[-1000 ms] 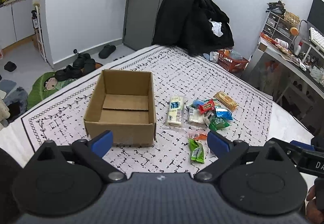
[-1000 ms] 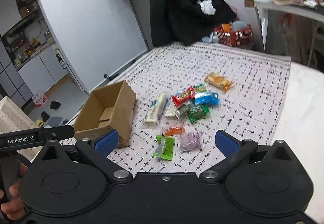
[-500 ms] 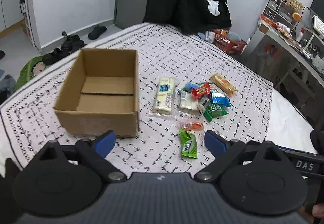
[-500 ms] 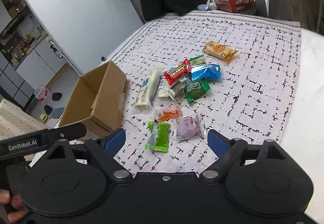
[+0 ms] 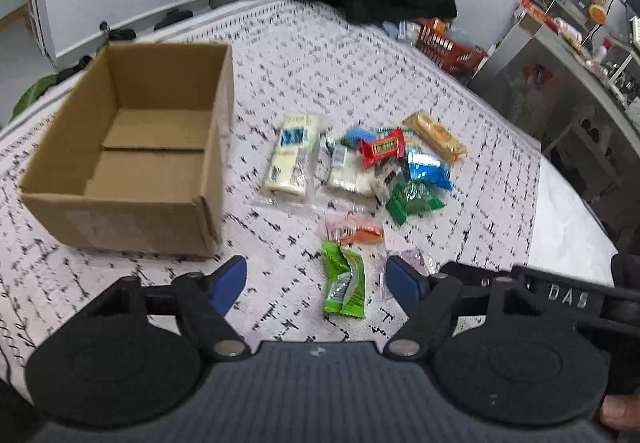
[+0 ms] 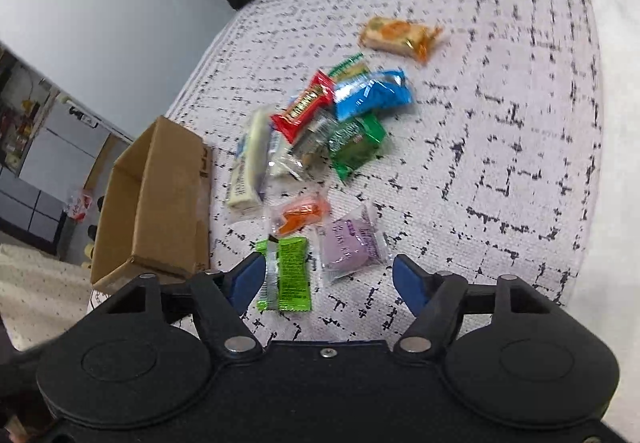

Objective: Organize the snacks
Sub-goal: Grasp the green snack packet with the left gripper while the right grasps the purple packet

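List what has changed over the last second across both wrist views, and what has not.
Both grippers have dropped toward the snack pile, which now looms larger. The left gripper has come down over the bright green packet; the right gripper over that packet and the purple packet. Both sets of fingers have just been closing but touch nothing. Nothing taken or released. The cardboard box stays empty; the snacks lie where they were.
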### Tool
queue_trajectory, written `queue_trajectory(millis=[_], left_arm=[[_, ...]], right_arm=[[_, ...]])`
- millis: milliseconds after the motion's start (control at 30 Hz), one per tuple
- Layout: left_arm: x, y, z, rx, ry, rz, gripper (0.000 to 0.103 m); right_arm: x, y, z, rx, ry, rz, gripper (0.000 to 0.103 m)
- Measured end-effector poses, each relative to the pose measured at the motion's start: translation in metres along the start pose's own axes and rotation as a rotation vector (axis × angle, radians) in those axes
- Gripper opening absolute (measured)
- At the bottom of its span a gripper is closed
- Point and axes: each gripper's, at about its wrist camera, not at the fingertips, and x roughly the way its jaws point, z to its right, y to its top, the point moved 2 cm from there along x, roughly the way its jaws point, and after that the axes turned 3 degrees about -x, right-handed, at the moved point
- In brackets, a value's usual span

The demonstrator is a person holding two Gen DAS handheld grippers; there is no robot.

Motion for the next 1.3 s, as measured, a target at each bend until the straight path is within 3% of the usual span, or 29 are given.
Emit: queue_trajectory(millis=[200, 600, 900, 933, 1000, 1067, 1300], left_arm=[[0.033, -0.002, 0.006, -0.002, -0.008, -0.065, 0.068], [0.078, -0.003, 0.009, -0.038, -0.037, -0.128, 0.064], [0.097, -0.007, 0.003, -0.07, -0.036, -0.155, 0.044], [0.097, -0.007, 0.003, -0.071, -0.041, -0.155, 0.039], [0.097, -0.006, 0.002, -0.084, -0.05, -0.161, 0.031], [0.096, -0.006, 0.002, -0.087, -0.058, -0.163, 0.025], [0.081, -0.004, -0.002, -0.103, -0.055, -0.118, 0.024]], right_arm=[[0.015, 0.005, 0.014, 0.071, 0.023, -0.026, 0.062], [0.04, 0.011, 0.032, 0.144, 0.033, -0.084, 0.061], [0.055, 0.014, 0.026, 0.096, 0.05, -0.125, 0.062], [0.055, 0.014, 0.025, 0.088, 0.048, -0.125, 0.059], [0.056, 0.013, 0.023, 0.082, 0.034, -0.129, 0.038], [0.056, 0.011, 0.022, 0.076, 0.059, -0.138, 0.025], [0.042, 0.007, 0.009, 0.002, 0.028, -0.083, 0.019]])
